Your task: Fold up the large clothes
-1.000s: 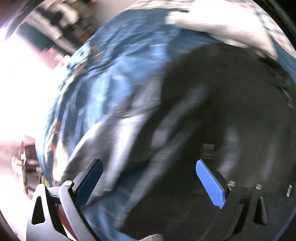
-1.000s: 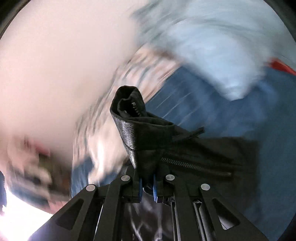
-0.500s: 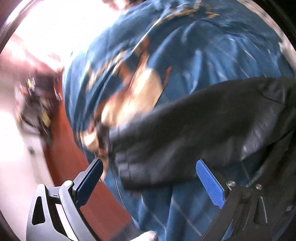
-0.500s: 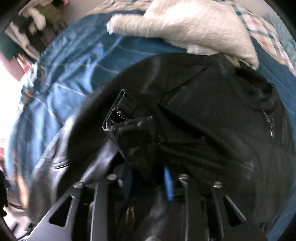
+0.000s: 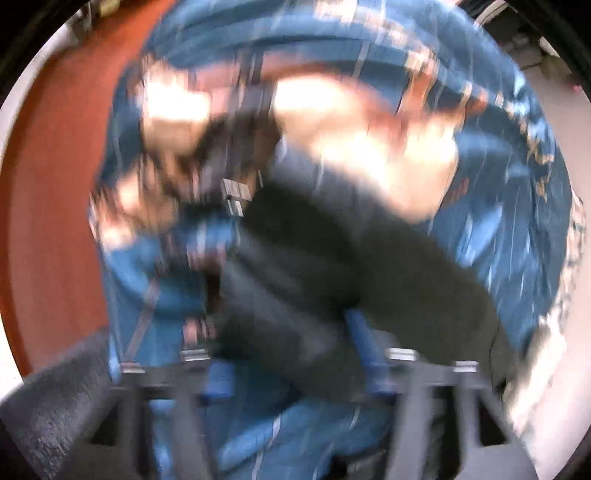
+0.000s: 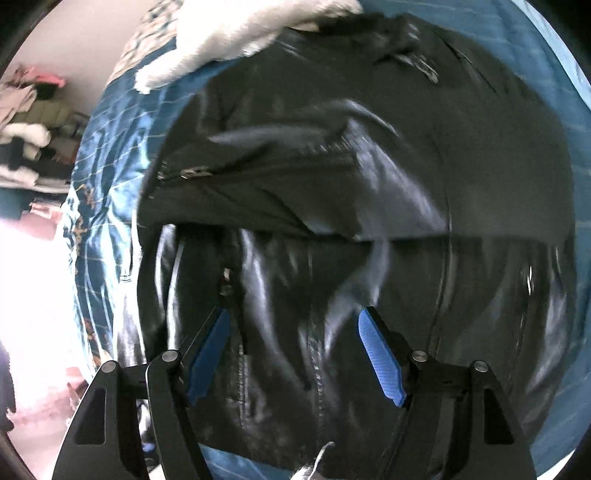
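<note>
Released black jacket (image 6: 332, 184) beneath opening right hand-held gripper (image 6: 291, 354).

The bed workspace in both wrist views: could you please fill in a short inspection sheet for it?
Surface: blue patterned bedspread.
Job's things: black leather jacket spread out, zip showing.
Clutter: white fluffy garment overlapping the jacket's top edge.
Grippers: left gripper closing around a dark jacket part, view blurred; right gripper opening, pads clear of the jacket.
Cables: nothing seen.
Surroundings: piled clothes beside the bed; reddish floor.

Blue patterned bedspread (image 6: 99, 206), red-brown floor (image 5: 55, 192)
</note>
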Available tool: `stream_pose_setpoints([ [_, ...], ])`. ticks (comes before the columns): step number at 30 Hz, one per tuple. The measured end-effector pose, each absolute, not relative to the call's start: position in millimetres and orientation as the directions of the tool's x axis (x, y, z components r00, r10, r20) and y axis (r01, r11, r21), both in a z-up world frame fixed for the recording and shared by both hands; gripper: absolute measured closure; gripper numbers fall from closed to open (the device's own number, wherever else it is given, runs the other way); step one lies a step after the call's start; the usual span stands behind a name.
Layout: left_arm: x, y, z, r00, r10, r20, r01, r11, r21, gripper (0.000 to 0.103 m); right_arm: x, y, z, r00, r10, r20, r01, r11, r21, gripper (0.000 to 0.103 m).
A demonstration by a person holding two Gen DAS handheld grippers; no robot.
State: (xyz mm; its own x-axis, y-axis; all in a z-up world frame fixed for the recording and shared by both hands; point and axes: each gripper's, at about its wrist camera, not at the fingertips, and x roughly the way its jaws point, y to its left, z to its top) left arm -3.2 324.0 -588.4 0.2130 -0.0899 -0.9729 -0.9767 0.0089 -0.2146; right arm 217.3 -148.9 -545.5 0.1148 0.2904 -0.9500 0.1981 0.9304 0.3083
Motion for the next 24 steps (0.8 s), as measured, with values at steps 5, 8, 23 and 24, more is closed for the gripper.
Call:
stream_pose_setpoints([
  [5,37.0,366.4,-535.8,0.328,0.136,-0.935,-0.931,0.214,-0.296,0.094,210.4,-134.6,-550.6,0.141,0.262,-0.955,0.221,0.932,0.288,0.029],
  [8,67.7,380.0,-508.5,0.435,0.201,-0.878,-0.877,0.317,-0.362,0.095,212.6,-117.7,-549.7,0.164,0.151,-0.975,0.186,0.966,0.181,0.029],
  [23,81.3,375.1,-594.2,0.586,0.008,-0.810,-0.806,0.115,-0.581,0.050,230.5,-85.8,-548.8,0.212,0.051,-0.976,0.115,0.990,0.077,0.026],
  [24,86.9,376.7,-592.1,0.569,0.012,-0.822,-0.817,0.120,-0.564,0.050,230.4,-83.6,-548.2,0.220,0.046,-0.974,0.111,0.991,0.071,0.022],
])
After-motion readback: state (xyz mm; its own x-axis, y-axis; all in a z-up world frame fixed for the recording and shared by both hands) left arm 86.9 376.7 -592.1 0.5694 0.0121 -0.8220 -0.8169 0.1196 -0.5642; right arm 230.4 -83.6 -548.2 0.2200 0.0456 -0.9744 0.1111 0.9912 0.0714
